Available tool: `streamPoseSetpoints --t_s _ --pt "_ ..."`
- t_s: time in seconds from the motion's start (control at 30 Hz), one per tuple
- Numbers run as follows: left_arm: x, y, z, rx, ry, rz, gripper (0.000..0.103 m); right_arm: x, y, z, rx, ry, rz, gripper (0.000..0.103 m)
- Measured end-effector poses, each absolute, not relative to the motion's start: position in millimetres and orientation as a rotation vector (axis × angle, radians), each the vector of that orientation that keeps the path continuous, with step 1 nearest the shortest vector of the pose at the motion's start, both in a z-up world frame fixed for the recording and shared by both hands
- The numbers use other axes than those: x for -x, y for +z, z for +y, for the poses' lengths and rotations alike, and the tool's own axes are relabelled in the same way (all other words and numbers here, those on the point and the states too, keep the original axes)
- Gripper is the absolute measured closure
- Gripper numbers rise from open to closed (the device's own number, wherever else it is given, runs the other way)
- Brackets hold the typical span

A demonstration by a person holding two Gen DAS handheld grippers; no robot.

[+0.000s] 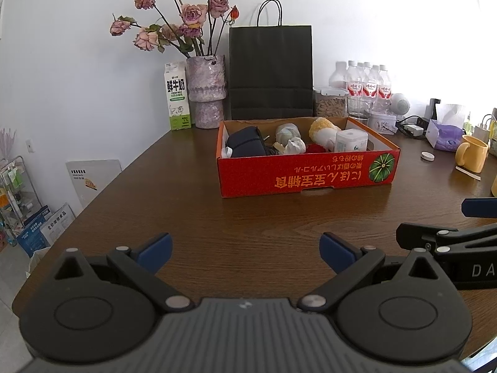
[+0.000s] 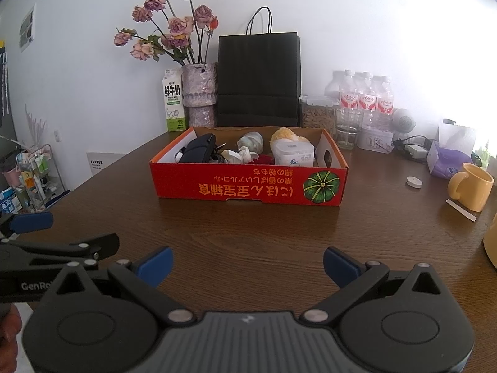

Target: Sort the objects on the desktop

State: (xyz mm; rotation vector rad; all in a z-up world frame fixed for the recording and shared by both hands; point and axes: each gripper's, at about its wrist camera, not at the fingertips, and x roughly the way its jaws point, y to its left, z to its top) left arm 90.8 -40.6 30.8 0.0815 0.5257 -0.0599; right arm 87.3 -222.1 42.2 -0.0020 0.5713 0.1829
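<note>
A red cardboard box (image 1: 306,176) (image 2: 248,186) stands on the brown wooden table (image 1: 217,227) (image 2: 248,227). It holds a dark pouch (image 1: 247,146) (image 2: 198,149), crumpled white paper (image 1: 295,146) (image 2: 240,155), a yellow-white plush toy (image 1: 323,129) (image 2: 285,135), a white tissue pack (image 1: 351,140) (image 2: 295,154) and something red. My left gripper (image 1: 245,250) is open and empty, low over the table in front of the box. My right gripper (image 2: 248,264) is open and empty beside it; it also shows in the left wrist view (image 1: 447,227).
At the back stand a milk carton (image 1: 177,96), a vase of dried roses (image 1: 206,93), a black paper bag (image 1: 271,71) and water bottles (image 1: 369,84). At the right are a yellow mug (image 2: 470,191), a tissue box (image 2: 450,161), a white cap (image 2: 414,181) and cables.
</note>
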Motion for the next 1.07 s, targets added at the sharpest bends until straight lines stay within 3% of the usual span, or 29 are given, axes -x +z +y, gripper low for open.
streamPoseSetpoints --t_s 1.07 --pt "-91.1 31.4 -39.3 -0.076 -0.064 0.521 0.002 -89.2 42.6 -219.4 0.005 0.18 0.572 0.0"
